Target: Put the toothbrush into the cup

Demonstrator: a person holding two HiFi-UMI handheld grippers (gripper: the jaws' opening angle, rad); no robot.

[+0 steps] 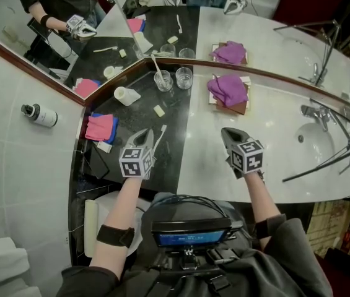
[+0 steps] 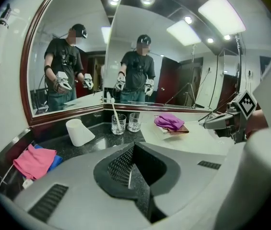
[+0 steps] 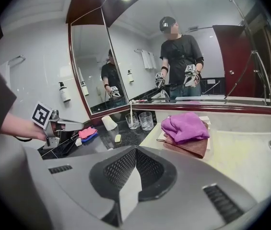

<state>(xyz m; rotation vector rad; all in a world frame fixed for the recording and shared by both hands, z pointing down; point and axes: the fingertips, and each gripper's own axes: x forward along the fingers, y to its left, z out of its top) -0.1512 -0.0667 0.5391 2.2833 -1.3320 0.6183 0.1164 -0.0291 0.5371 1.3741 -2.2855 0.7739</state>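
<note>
1. The left gripper [image 1: 144, 133] has its jaws pressed together with nothing clamped. It points forward and down over the black counter [image 1: 173, 113].
2. The right gripper [image 1: 227, 131] also has its jaws together and holds nothing. It hangs beside the left one, apart from it, over the white part of the counter.
3. The toothbrush [image 1: 156, 65] stands in the cup [image 1: 163, 81], straight ahead of the left gripper and a little to its right, well apart from the tips.
4. Its long axis is near upright: the handle end sits down in the cup and the head rises above the rim. It leans slightly away from the gripper and to the left, toward the mirror corner.
5. A second glass [image 1: 184, 77] stands just right of the cup, ahead between the two grippers.
6. A second toothbrush [image 1: 160, 138] lies flat just right of the left gripper's tips. Its long axis runs roughly along the way the gripper points, wider end farther off.
7. A purple cloth [image 1: 228, 90] lies ahead of the right gripper, and a pink cloth [image 1: 99, 127] lies left of the left one.
</note>
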